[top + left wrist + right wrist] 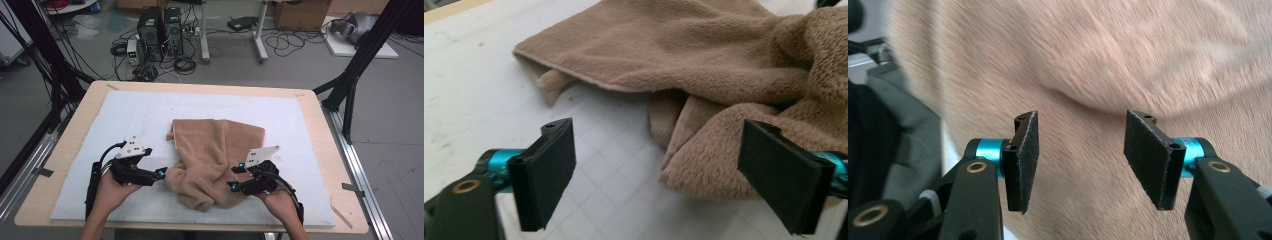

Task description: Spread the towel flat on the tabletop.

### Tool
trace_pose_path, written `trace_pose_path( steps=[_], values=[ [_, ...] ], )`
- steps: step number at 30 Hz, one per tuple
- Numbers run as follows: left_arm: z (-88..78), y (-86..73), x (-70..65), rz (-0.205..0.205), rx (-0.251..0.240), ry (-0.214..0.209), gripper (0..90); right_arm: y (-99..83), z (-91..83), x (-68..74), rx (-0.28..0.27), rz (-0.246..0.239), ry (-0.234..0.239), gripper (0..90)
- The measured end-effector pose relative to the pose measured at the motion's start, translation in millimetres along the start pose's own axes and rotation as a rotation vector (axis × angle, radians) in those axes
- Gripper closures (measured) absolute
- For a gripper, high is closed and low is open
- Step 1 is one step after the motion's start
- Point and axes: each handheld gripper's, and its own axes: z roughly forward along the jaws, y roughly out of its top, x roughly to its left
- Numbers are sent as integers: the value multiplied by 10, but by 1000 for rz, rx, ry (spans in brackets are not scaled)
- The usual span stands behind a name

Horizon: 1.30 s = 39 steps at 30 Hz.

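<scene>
1. The table (320, 150) was a pale wood top with rounded corners. A white mat (125, 120) covered most of it, faintly gridded and slightly scuffed.
2. The towel (220, 145) lay near the middle of the mat, toward the near edge. Its far half lay fairly flat with a straight hem. Its near half was bunched into thick, rounded folds. The fabric was tan, soft and fleecy, with a short nap.
3. Progress, as judged: the work looked like spreading or folding the towel. The near part remained crumpled and neither tool held cloth, so most of the work was left. A fresh grip on the near edges seemed to be the next requirement.
4. The left gripper (161, 173) sat at the towel's near-left folds. Its jaws stood wide apart, with a fold of cloth just ahead of them and one flat black pad (549, 175) clear of the fabric.
5. The right gripper (235, 177) rested over the near-right bunch. Its jaws stood apart, with the nap close behind them and nothing clamped.
</scene>
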Motion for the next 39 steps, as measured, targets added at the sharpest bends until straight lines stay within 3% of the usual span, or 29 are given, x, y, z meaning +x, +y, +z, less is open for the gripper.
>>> trace_pose_path(
  steps=[5, 7, 12, 17, 19, 25, 33, 39],
  values=[
    [190, 21, -26, 29, 43, -73, 258, -109, 30, -32, 24, 20, -25, 460],
    [260, 14, -54, 44, 69, -113, 351, -189, 49, -31, 42, 28, -39, 452],
    [426, -26, -139, 79, 135, -183, 445, -270, 78, -7, 77, 34, -47, 445],
    [565, -77, -242, 124, 201, -218, 575, -368, 120, 5, 106, 41, -59, 439],
    [570, -87, -255, 120, 197, -225, 595, -381, 127, 6, 106, 41, -60, 439],
    [566, -105, -298, 157, 211, -213, 772, -419, 163, -5, 100, 56, -51, 437],
    [498, -105, -329, 194, 203, -174, 814, -441, 161, -11, 83, 63, -49, 439],
    [254, -126, -318, 211, 168, -128, 820, -455, 154, -22, 74, 64, -45, 440]
  ],
)
